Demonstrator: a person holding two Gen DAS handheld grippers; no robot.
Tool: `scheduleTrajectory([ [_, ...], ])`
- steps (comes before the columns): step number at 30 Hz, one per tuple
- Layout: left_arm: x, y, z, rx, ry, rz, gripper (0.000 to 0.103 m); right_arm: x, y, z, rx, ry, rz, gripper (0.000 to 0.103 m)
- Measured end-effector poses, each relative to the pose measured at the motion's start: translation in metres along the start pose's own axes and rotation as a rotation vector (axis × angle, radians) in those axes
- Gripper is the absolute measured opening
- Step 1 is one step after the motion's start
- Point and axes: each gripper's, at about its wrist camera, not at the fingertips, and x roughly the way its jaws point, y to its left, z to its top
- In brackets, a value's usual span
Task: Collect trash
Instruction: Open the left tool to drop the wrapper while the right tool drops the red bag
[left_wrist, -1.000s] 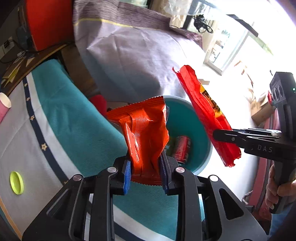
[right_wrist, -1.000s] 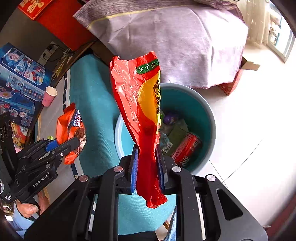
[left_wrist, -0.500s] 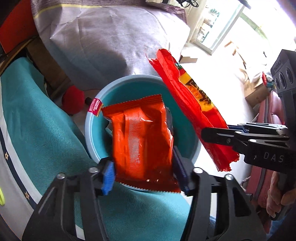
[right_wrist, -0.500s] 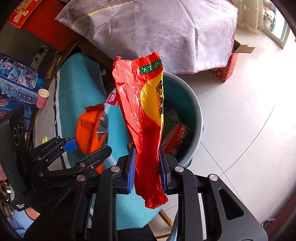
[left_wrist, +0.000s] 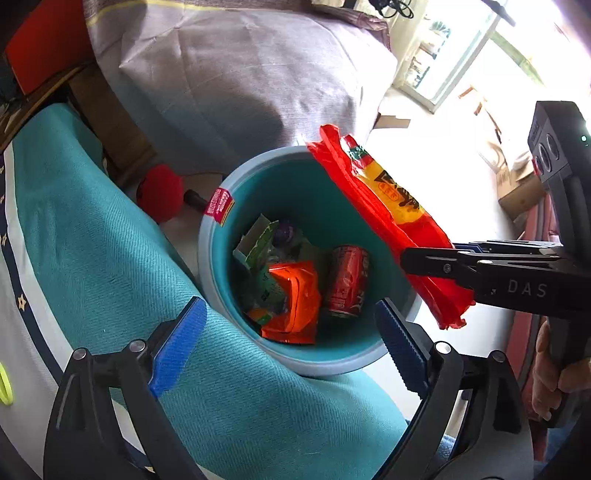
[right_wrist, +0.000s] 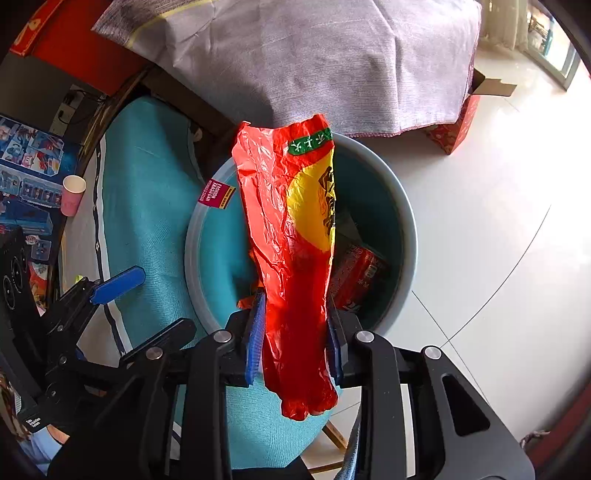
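Note:
A teal trash bin stands on the floor beside the table edge. An orange snack packet lies inside it with a red can and green wrappers. My left gripper is open and empty just above the bin's near rim. My right gripper is shut on a long red and yellow wrapper and holds it over the bin. The wrapper also shows in the left wrist view, held by the right gripper. The open left gripper shows at the lower left of the right wrist view.
A teal tablecloth covers the table next to the bin. A grey cloth-covered bulk stands behind it. A red ball-like object lies on the floor. A pink paper cup stands on the table. A red carton sits on white floor.
My left gripper opened and the orange packet dropped into the bin. My right gripper moved the red and yellow wrapper closer over the bin.

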Motion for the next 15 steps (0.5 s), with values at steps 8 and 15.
scheduleTrajectory([
  [8, -0.014, 0.018, -0.007, -0.050, -0.021, -0.016, 0.094, 0.006, 0.000, 0.005, 0.042, 0.004, -0.021, 0.077],
  [15, -0.025, 0.024, -0.012, -0.064, -0.038, -0.023, 0.094, 0.006, 0.007, -0.001, 0.052, 0.020, -0.030, 0.080],
])
